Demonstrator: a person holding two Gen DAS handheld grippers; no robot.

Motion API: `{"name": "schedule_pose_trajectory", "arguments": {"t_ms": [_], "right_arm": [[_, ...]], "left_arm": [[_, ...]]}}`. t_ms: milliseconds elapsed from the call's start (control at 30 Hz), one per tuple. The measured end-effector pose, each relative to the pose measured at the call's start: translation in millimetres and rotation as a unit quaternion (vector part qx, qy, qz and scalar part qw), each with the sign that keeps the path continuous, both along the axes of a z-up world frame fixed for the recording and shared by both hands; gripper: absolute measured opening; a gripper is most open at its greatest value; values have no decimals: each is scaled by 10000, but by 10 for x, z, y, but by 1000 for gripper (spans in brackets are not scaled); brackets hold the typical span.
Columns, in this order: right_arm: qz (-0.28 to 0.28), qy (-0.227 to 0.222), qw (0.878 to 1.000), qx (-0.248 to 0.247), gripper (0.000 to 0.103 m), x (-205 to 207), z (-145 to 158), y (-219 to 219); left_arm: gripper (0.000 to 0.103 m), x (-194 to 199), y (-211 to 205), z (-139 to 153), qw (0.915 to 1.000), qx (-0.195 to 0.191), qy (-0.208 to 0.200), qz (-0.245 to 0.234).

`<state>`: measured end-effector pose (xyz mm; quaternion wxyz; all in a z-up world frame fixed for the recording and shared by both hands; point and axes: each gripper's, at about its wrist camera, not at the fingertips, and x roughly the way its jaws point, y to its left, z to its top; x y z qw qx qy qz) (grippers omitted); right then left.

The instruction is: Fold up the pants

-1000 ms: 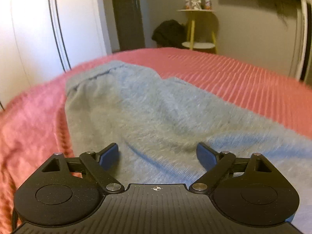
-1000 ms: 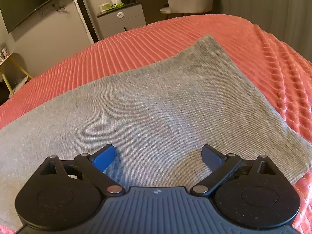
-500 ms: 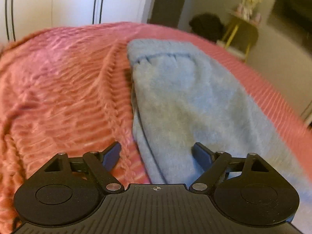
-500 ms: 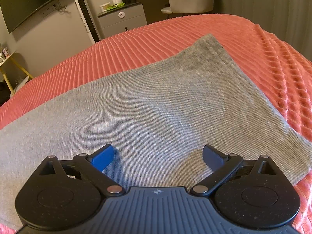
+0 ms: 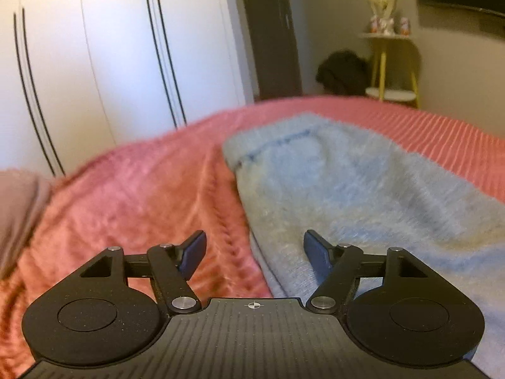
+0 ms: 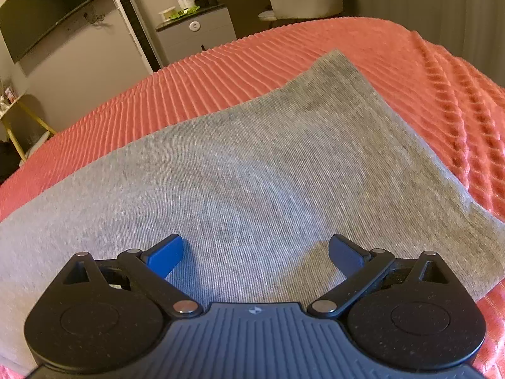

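Grey pants (image 5: 347, 189) lie flat on a coral-red ribbed bedspread (image 5: 132, 202). In the left wrist view their waistband end with a stitched seam is at the far side, and their left edge runs down between the fingers. My left gripper (image 5: 254, 249) is open, low over that edge, holding nothing. In the right wrist view the pants (image 6: 252, 164) fill the middle, a squared end at the far right. My right gripper (image 6: 255, 252) is open just above the cloth, empty.
The bedspread (image 6: 426, 79) surrounds the pants. White wardrobe doors (image 5: 110, 63) stand beyond the bed on the left. A yellow stool and dark bundle (image 5: 344, 69) are past the far edge. A grey cabinet (image 6: 195, 34) and chair stand behind the bed.
My left gripper has swung from over the pants' middle to their left edge and now points more level toward the wardrobe. My right gripper has barely moved.
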<state>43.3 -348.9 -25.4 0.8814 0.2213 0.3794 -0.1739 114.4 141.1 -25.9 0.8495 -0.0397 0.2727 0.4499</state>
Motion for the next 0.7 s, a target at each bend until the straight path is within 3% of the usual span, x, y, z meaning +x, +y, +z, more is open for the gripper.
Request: {"name": "schedule_pose_trajectory", "arguments": {"t_ms": [67, 100, 133, 167, 267, 333, 500, 633, 700], "right_arm": [[-14, -33, 10000, 71, 99, -8, 4, -18], [-32, -63, 9999, 117, 99, -15, 8, -30], [-57, -106, 9998, 176, 99, -27, 11, -45], [-88, -153, 9995, 256, 99, -43, 14, -66], [-246, -336, 9972, 626, 99, -116, 33, -156], [-328, -424, 9950, 846, 99, -172, 46, -212], [-385, -470, 9923, 1076, 99, -238, 72, -251], [-421, -472, 9922, 1078, 99, -190, 52, -249], [-401, -451, 9934, 974, 99, -151, 34, -234]], "left_arm": [[75, -158, -199, 163, 9984, 59, -395, -404], [83, -253, -314, 248, 9953, 28, -632, -729], [91, -337, -427, 316, 9909, -44, -833, -1054], [92, -414, -544, 384, 9841, -151, -1025, -1441], [93, -460, -702, 509, 9659, -416, -1175, -2269], [92, -414, -623, 558, 9578, -698, -1184, -2524], [83, -310, 305, 502, 9516, -1906, -1457, -1919], [78, -268, 1277, 330, 9474, -2533, -1588, -1142], [72, -209, 1709, 165, 9332, -3049, -1652, -941]]}}
